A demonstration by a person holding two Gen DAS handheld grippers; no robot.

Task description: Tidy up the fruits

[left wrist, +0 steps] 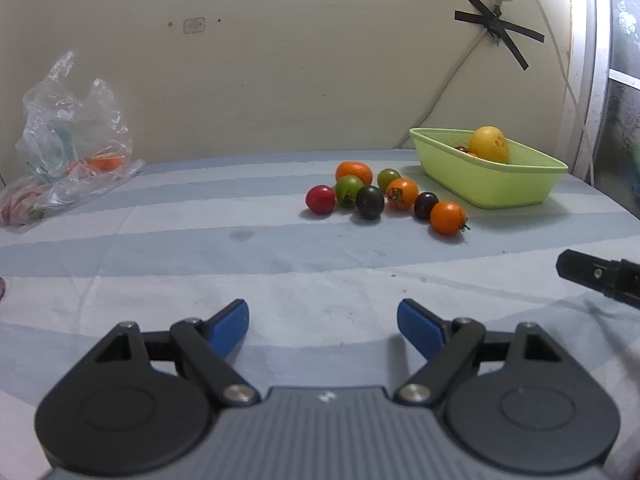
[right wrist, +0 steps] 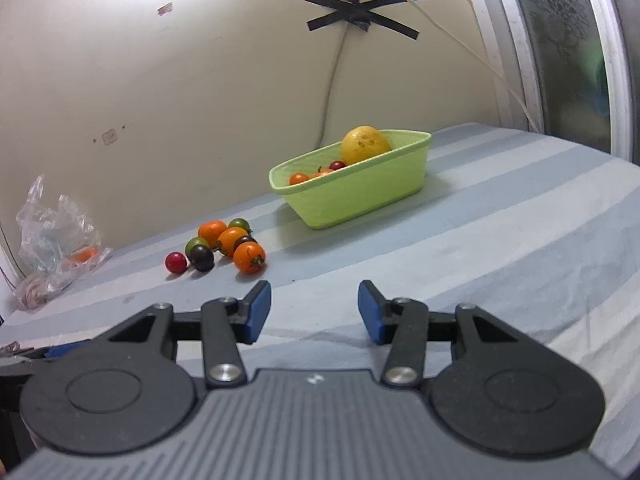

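Orange, nearest the lime-green plastic basket (right wrist: 352,196), the small round tomato (right wrist: 249,257) left of centre suits the right gripper (right wrist: 314,308): fingers apart and empty, straddle it, close gently. The left gripper (left wrist: 323,320) is wide, empty.

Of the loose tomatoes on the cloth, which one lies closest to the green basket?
The orange tomato with the dark stem at the cluster's right end. The other loose ones, including the dark tomato beside it, lie farther from the green basket.
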